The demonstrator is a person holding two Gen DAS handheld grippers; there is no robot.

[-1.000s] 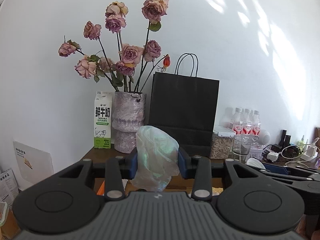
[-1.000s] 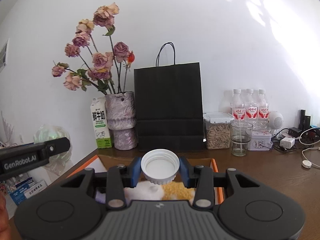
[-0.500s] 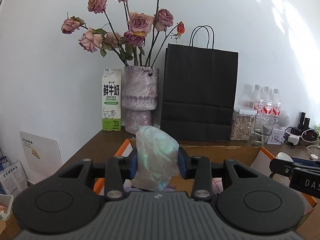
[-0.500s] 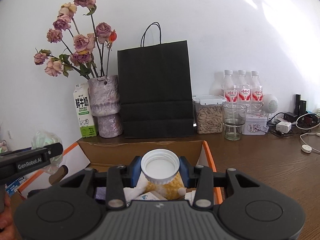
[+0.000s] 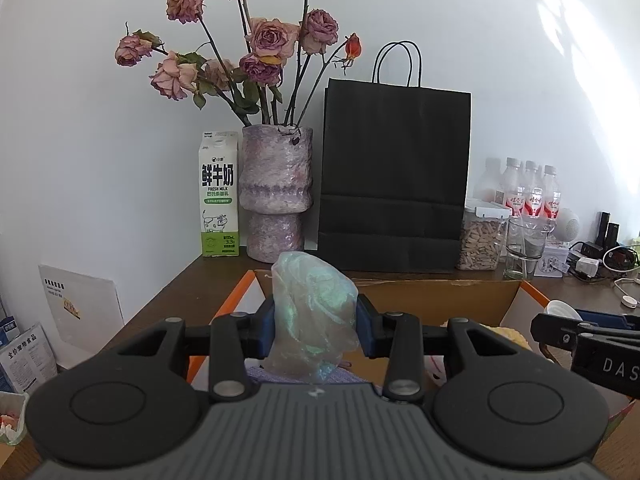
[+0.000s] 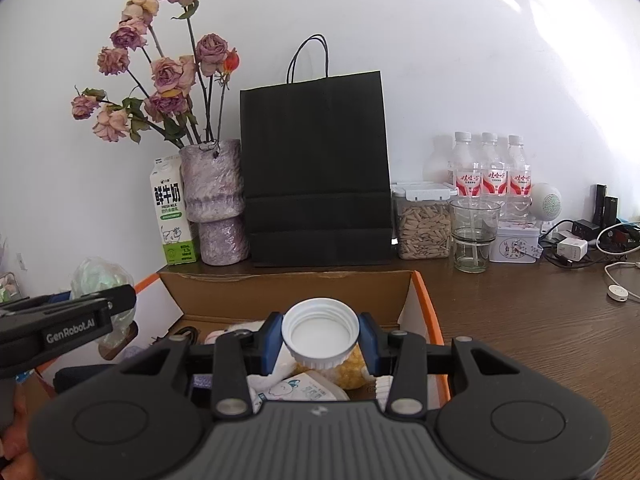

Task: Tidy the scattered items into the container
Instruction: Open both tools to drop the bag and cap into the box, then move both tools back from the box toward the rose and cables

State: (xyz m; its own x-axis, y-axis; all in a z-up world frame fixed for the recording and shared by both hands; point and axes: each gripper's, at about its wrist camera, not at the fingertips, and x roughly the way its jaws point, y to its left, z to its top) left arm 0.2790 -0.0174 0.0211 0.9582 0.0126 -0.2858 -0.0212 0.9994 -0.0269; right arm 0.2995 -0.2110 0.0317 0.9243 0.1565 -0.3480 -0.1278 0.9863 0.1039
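Both loads over cardboard box [image 6: 288,292] on bench [image 6: 520,320] — none released yet. My left tongs [image 5: 315,328] clamp crumpled plastic bag [image 5: 314,312]; my right tongs [image 6: 320,338] pinch white cap [image 6: 320,332]. Box already holds yellow sponge [image 6: 348,368], printed packet [image 6: 300,392] — partly filled, I judge. Left to do: drop both. Can't tell if more strays remain.
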